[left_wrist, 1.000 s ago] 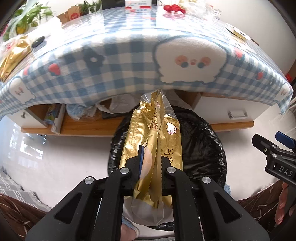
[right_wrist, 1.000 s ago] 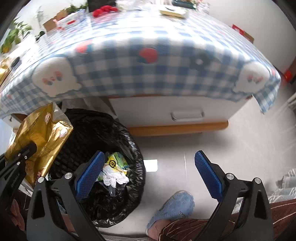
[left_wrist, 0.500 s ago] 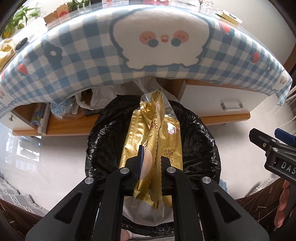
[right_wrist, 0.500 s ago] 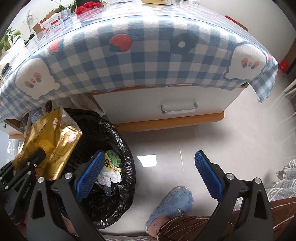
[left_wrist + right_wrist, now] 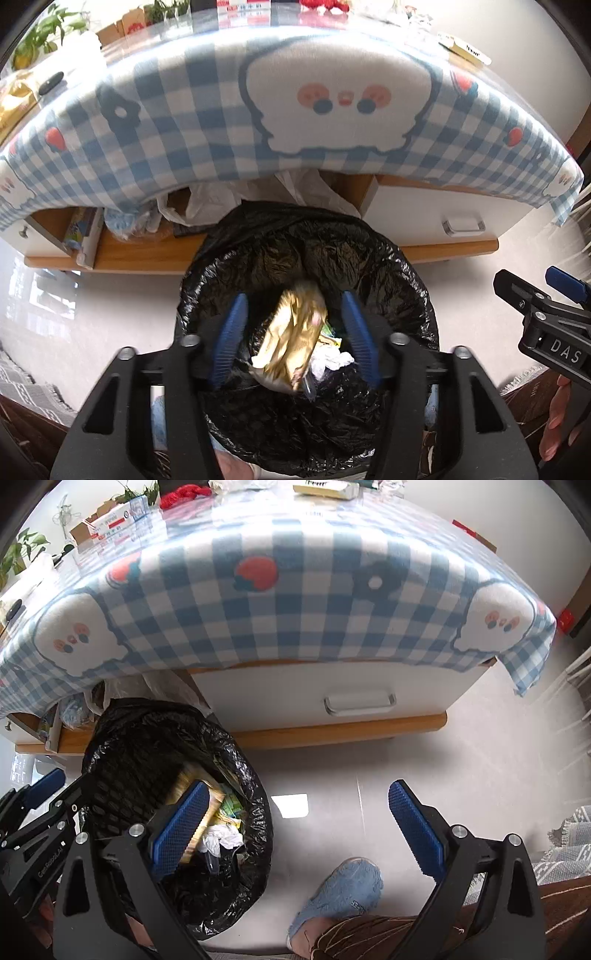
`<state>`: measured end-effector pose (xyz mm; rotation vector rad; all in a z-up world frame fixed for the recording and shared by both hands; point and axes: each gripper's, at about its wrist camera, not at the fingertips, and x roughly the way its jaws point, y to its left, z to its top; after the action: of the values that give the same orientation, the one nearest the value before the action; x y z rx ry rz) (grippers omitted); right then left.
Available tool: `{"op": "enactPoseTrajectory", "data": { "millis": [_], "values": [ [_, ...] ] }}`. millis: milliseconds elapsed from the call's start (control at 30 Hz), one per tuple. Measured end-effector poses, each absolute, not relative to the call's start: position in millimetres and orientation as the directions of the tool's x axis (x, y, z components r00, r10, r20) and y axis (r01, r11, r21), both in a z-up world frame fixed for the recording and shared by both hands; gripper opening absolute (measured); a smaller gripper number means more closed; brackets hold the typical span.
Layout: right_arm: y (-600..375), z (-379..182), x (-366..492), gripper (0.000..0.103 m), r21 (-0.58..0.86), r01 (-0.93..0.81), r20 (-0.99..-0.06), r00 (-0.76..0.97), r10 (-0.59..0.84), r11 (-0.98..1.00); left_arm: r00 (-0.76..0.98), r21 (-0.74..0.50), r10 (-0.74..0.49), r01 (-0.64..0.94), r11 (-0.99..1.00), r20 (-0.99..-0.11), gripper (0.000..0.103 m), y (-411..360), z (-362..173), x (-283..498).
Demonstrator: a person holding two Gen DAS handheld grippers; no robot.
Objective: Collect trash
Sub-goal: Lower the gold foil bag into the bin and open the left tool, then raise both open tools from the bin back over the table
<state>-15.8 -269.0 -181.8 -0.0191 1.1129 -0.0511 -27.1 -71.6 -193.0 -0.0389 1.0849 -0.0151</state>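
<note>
1. Two grippers are seen. The left gripper [image 5: 293,332] is held above the bin with its jaws spread wide and nothing between the two blue pads [image 5: 229,339].
2. The right gripper [image 5: 299,827] is held beside the bin, over the bare floor; its jaws are likewise spread apart and nothing is gripped.
3. One gold wrapper [image 5: 291,339] is found inside the one trash bin [image 5: 399,280], which is lined with a black bag; the wrapper is blurred and lies free of both pads, above the other rubbish.
4. One crumpled white piece [image 5: 221,840] and one green-and-yellow packet [image 5: 231,805] are seen in the bin near the wrapper.
5. One blue checked tablecloth [image 5: 295,602] is draped over the table behind the bin.
6. One blue slipper [image 5: 343,890] is seen on the floor.
</note>
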Motion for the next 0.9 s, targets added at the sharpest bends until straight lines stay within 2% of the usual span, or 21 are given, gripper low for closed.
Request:
{"op": "enactPoseTrajectory", "data": {
  "millis": [200, 733, 900],
  "values": [
    [-268, -165, -19, 0.094, -0.015, 0.031, -0.874, 0.485, -0.028, 0.999, 0.516, -0.043, -0.029, -0.015, 0.999, -0.856, 0.08, -66, -170, -32],
    [-262, -95, -33, 0.094, -0.003, -0.021, -0.785, 0.62, 0.011, 1.0, 0.638, -0.041, -0.023, -0.013, 0.999, -0.77, 0.097, -50, -98, -59],
    [-261, -71, -37, 0.095, -0.006, -0.027, -0.749, 0.662, 0.013, 1.0, 0.654, -0.046, -0.017, -0.027, 0.999, -0.756, 0.097, -44, -81, -63]
  ]
}}
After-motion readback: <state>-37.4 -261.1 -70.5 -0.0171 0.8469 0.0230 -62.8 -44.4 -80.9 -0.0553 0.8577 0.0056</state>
